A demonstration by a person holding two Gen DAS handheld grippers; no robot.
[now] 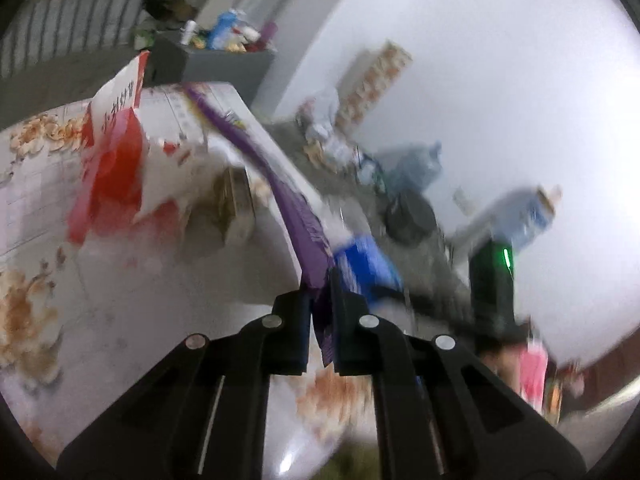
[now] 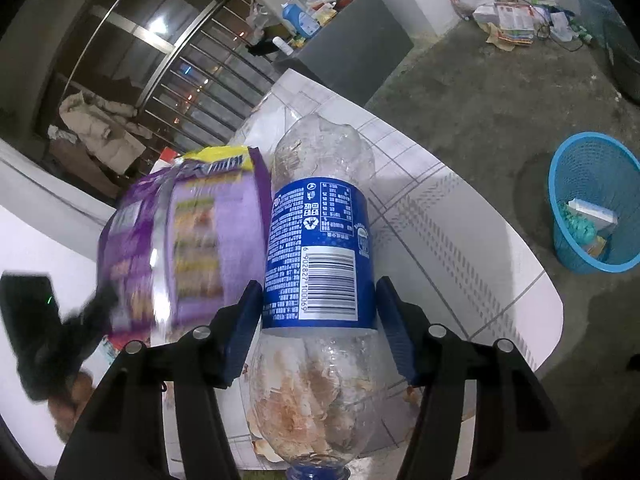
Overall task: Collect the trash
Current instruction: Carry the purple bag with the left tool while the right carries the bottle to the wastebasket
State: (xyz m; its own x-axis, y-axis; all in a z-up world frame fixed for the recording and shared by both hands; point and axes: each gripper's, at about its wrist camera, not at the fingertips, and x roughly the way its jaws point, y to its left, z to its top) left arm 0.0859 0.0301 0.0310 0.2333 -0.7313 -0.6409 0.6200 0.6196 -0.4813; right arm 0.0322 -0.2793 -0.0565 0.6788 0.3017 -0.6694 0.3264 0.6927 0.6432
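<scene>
Right wrist: right gripper [image 2: 318, 322] is angling down at the table [image 2: 460, 216], pads clamping the plastic bottle [image 2: 320, 240] across its blue label; barcode reading 6902827100069. Left gripper [image 1: 320, 300] is pinching the purple snack bag [image 1: 296, 216] edge, lifted beside the bottle; bag text blurred.

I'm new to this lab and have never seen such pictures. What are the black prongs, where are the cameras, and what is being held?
No robot: a person carries handheld tongs, one per hand, each with a fisheye camera looking along its fingers. In the left view, the left tongs are shut on the edge of a purple bag. In the right view, the right tongs straddle a clear bottle with a blue label lying on the tiled table; the pads sit at its sides. The bag shows beside it. A blue basket stands on the floor with some trash inside.
</scene>
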